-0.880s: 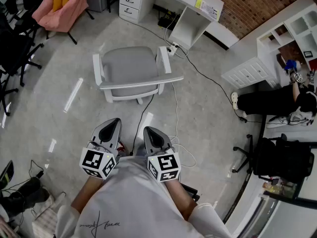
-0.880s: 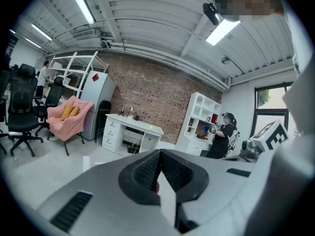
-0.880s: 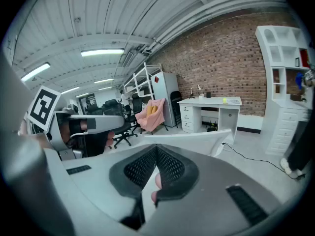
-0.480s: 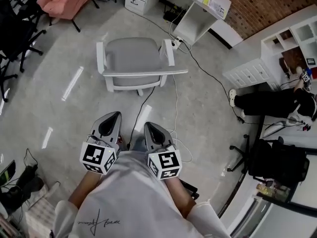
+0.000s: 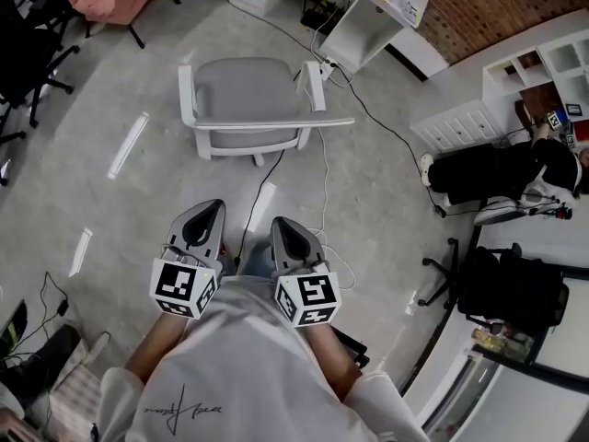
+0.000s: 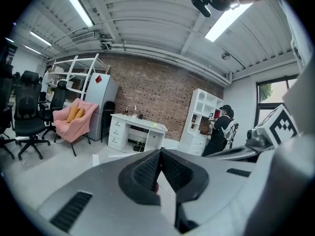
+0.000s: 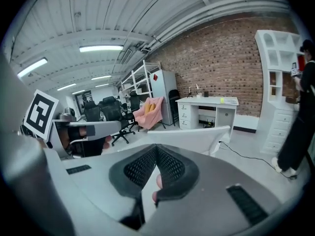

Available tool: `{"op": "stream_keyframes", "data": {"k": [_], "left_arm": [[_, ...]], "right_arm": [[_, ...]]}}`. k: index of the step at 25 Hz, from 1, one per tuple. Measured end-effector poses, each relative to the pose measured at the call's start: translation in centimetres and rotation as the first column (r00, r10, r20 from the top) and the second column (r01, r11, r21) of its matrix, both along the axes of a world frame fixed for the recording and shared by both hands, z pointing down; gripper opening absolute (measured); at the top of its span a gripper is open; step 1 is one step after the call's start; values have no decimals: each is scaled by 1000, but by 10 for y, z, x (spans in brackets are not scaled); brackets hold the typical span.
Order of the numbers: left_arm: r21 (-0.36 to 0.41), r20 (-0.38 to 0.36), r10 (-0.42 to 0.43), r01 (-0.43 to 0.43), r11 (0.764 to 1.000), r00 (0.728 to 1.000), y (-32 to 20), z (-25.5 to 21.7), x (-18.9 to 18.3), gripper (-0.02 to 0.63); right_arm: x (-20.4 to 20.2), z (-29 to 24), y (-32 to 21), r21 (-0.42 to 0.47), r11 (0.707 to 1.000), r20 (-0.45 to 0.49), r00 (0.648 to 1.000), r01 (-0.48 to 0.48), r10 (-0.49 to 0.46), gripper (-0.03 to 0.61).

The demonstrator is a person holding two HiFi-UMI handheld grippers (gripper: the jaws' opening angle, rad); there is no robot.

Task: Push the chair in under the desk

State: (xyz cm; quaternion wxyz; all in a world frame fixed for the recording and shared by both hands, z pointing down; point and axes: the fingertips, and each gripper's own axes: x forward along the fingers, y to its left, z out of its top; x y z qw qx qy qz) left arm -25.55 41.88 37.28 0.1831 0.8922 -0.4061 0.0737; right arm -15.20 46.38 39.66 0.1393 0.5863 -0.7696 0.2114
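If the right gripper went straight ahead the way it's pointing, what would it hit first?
Most likely the white chair, its backrest facing the right gripper; nothing seems to stand between.

1. The left claw fills 6 o'clock, its jaws pressed together with nothing between them.
2. Just above its body, toward 8 o'clock, a sliver of the white chair shows.
3. The white desk stands near the centre against a brick wall.
4. At 9 o'clock are black office chairs and a pink seat with orange cushions.
5. A grey cabinet stands between the pink seat and the desk.
6. Toward 3 o'clock a white shelf unit stands, with a person in black facing it.
7. A marker cube sits at 3 o'clock, near the edge.
8. Ceiling lights run at 11 and 1 o'clock.
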Motion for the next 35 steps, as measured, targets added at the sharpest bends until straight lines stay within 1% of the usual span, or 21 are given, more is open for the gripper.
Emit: {"op": "stream_keyframes", "data": {"k": [3, 8, 12, 17, 20, 23, 27, 30, 33, 35], "left_arm": [[-14, 1, 12, -12, 1000, 1000, 1, 7, 2, 5], [-26, 15, 25, -25, 999, 1000, 0, 16, 14, 5], [-30, 37, 17, -16, 999, 999, -19, 20, 25, 5], [-32, 79, -6, 8, 999, 997, -49, 18, 43, 5], [-36, 89, -17, 20, 999, 996, -66, 17, 64, 5], [-39, 102, -10, 14, 999, 995, -82, 19, 85, 5], [-33, 138, -4, 9, 999, 990, -102, 20, 115, 5], [-37, 146, -17, 23, 999, 989, -116, 20, 132, 5], [-35, 153, -27, 33, 999, 988, -127, 18, 153, 5], [-14, 196, -31, 34, 999, 980, -131, 19, 164, 5]], "right_arm": [[-2, 0, 1, 6, 1000, -14, 1000, -3, 3, 25], [2, 6, -3, -4, 1000, -14, 1000, 20, -20, 25], [13, 11, -23, -4, 999, -7, 999, 48, -48, 25], [39, 13, -59, 1, 997, 22, 997, 77, -77, 26], [62, 14, -82, 3, 996, 31, 995, 94, -94, 25], [76, 18, -103, 3, 993, 44, 992, 118, -118, 25], [102, 21, -122, 3, 989, 59, 987, 151, -151, 26], [122, 21, -136, 11, 985, 66, 983, 170, -171, 26], [138, 23, -148, 15, 975, 73, 972, 223, -224, 26], [145, 26, -155, 15, 962, 54, 961, 272, -272, 26]]}}
